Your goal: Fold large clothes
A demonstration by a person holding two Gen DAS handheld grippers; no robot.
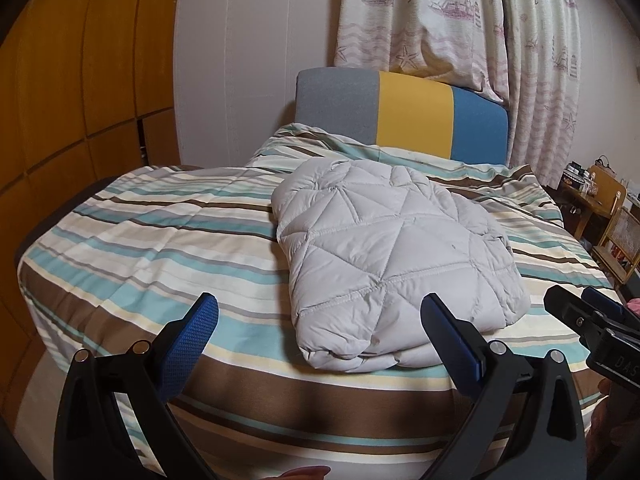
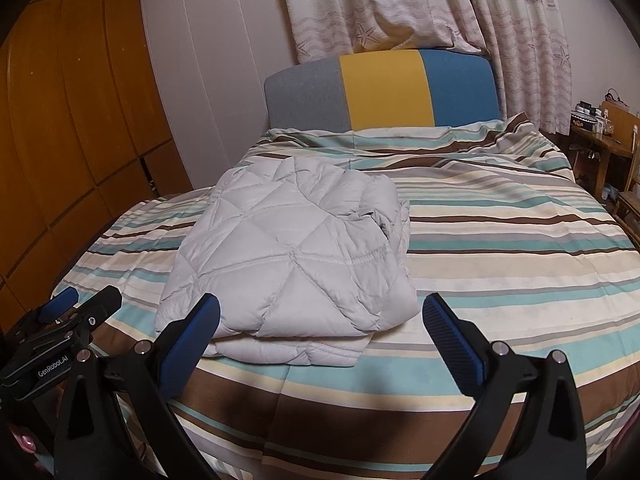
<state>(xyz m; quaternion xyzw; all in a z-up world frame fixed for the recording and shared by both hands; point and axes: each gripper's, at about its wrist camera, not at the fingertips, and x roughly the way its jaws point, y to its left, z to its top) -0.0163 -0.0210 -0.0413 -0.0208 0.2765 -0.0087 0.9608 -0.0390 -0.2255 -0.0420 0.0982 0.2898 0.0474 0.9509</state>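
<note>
A pale grey quilted jacket (image 1: 396,256) lies folded into a thick bundle on the striped bedspread (image 1: 152,248), near the foot of the bed and short of the grey, yellow and blue headboard (image 1: 400,114). The left gripper (image 1: 320,316) and the right gripper (image 2: 320,316) hang just before its near edge, fingers spread wide and empty, seemingly not touching the cloth
</note>
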